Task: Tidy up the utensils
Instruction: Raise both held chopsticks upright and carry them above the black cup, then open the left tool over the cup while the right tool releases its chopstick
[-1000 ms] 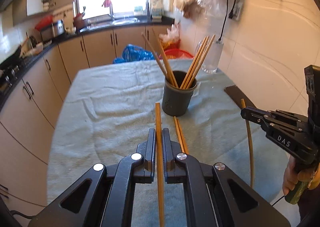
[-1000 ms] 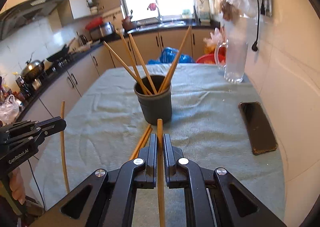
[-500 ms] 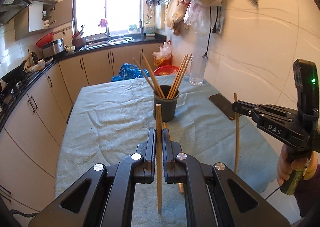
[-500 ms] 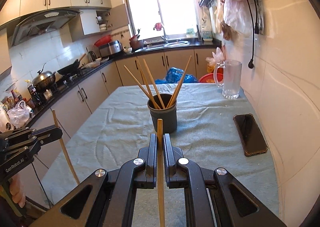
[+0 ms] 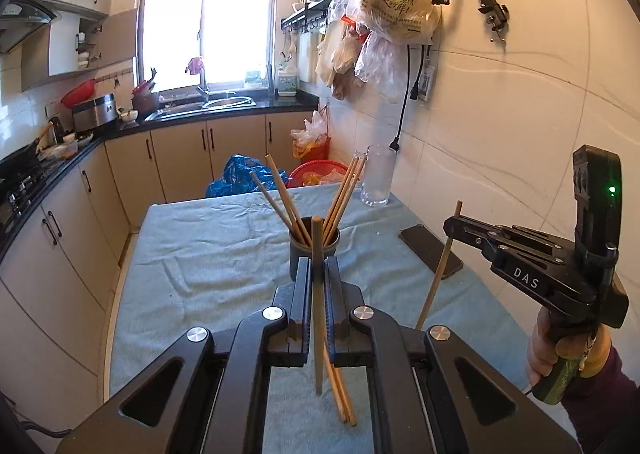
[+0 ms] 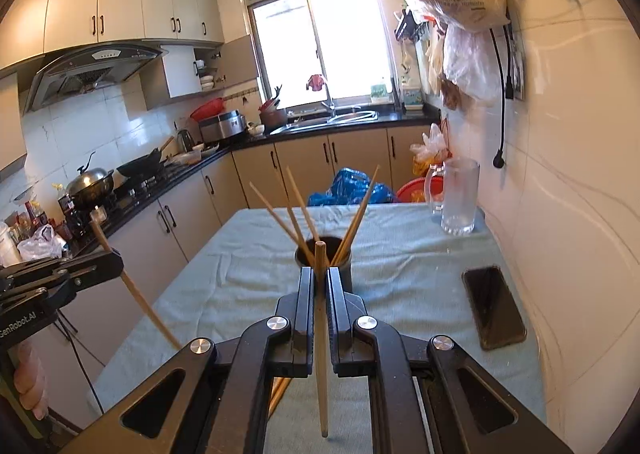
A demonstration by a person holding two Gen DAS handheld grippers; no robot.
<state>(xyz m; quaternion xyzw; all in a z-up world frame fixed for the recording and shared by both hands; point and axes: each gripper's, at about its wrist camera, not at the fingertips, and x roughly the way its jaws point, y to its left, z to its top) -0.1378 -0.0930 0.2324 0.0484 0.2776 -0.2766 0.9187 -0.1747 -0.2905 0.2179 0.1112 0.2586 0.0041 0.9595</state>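
The long desk [image 5: 200, 254], draped in a wrinkled pale green cloth, runs toward the kitchen window, with the white tiled wall along its right edge. Near the middle of the desk stands the dark grey round plastic holder [image 6: 345, 268], upright, with several bamboo chopsticks [image 6: 294, 218] fanned out of its mouth, some leaning left and some right.

The black left tongs [image 5: 316, 280] are closed down to a narrow slit and pinch one long bamboo chopstick [image 5: 317, 318] between the finger pads; it stands nearly upright, its top end poking above the fingertips in line with the holder and its lower end hanging free above the cloth. The black right tongs [image 6: 319, 288] are likewise squeezed nearly together on a second long bamboo chopstick [image 6: 321, 354], held upright with its tip in front of the holder's opening. Seen from the left wrist, the right tongs [image 5: 454, 226] hang out to the right of the holder, above the desk's edge, their chopstick [image 5: 438, 270] slanting down.

A loose pair of bamboo chopsticks [image 5: 340, 394] lies on the cloth below the left tongs, at the near end of the desk. A clear glass mug [image 6: 458, 196] stands at the far right corner, and a black smartphone [image 6: 492, 306] lies flat by the wall, to the right of the holder.
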